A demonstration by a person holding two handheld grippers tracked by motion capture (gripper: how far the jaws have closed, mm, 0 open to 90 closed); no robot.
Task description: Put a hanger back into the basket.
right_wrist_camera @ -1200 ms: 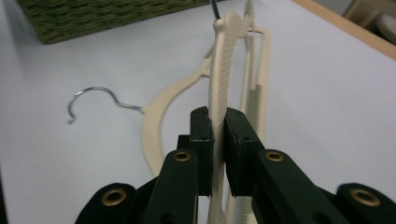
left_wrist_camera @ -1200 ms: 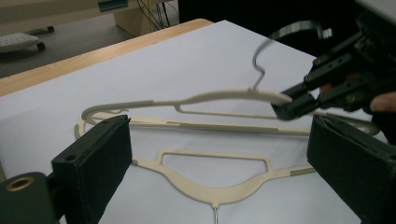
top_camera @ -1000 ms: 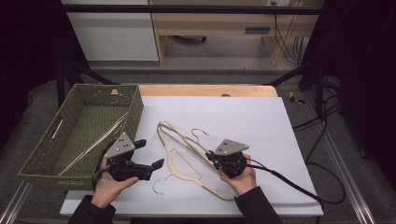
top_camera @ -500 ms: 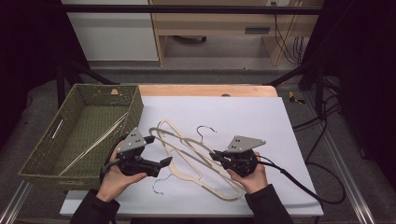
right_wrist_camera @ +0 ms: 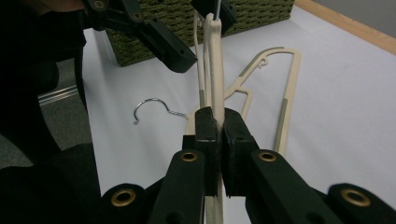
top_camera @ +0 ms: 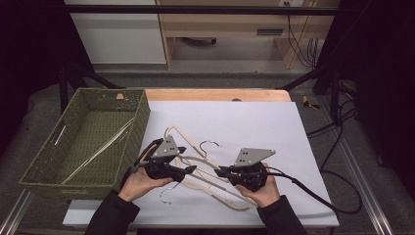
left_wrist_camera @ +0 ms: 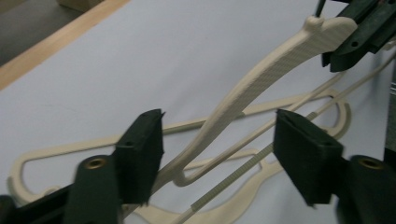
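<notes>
The right gripper (right_wrist_camera: 218, 133) is clamping 1 cream hanger (right_wrist_camera: 214, 56); the left gripper (left_wrist_camera: 219, 140) has just been closing around it, pads seemingly not yet pressing.

left gripper (top_camera: 188, 170) jaws closing, right gripper (top_camera: 221, 172) clamped

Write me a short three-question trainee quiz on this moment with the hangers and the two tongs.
1. True or false: the right tongs are shut on the cream hanger.
2. Where does the green basket stand? A: at the person's left. B: at the person's right. C: between the two hands.
3. What runs between the pads of the left tongs?

Key:
1. True.
2. A.
3. The arm of the cream hanger. These jaws have just been closing, but the far pad stands clear of it, so it is not gripped yet.
</notes>
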